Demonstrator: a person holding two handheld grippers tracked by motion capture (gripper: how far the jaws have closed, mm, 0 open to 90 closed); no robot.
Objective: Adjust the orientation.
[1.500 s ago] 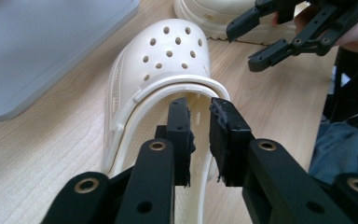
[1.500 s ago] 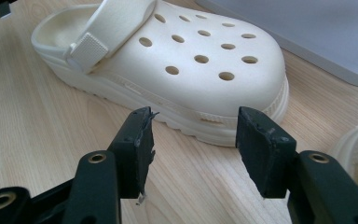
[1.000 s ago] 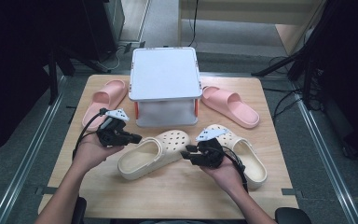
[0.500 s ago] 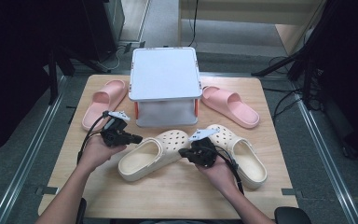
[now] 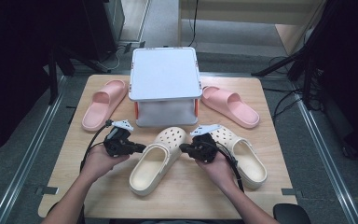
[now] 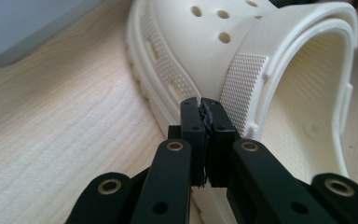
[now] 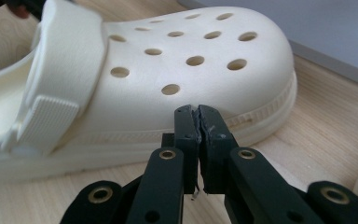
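A cream clog (image 5: pixel 156 158) lies at the table's front middle, toe toward the box. My left gripper (image 5: pixel 142 148) is shut and empty, its tips touching the clog's left side near the strap hinge. In the left gripper view the gripper (image 6: pixel 202 103) points at the clog (image 6: pixel 242 60) wall. My right gripper (image 5: pixel 182 147) is shut and empty against the clog's right side. In the right gripper view the gripper (image 7: pixel 196 111) meets the clog (image 7: pixel 168 79) just above its sole. A second cream clog (image 5: pixel 242 156) lies to the right, partly under the right hand.
A white lidded box (image 5: pixel 165 77) on a grey base stands at the back middle. One pink slide (image 5: pixel 105 102) lies left of it and another pink slide (image 5: pixel 230 105) to its right. The wooden table (image 5: pixel 74 186) ends close to the person's forearms.
Both grippers have closed in on the middle clog from either side. The clog has swung a little, its heel moving toward the front left.
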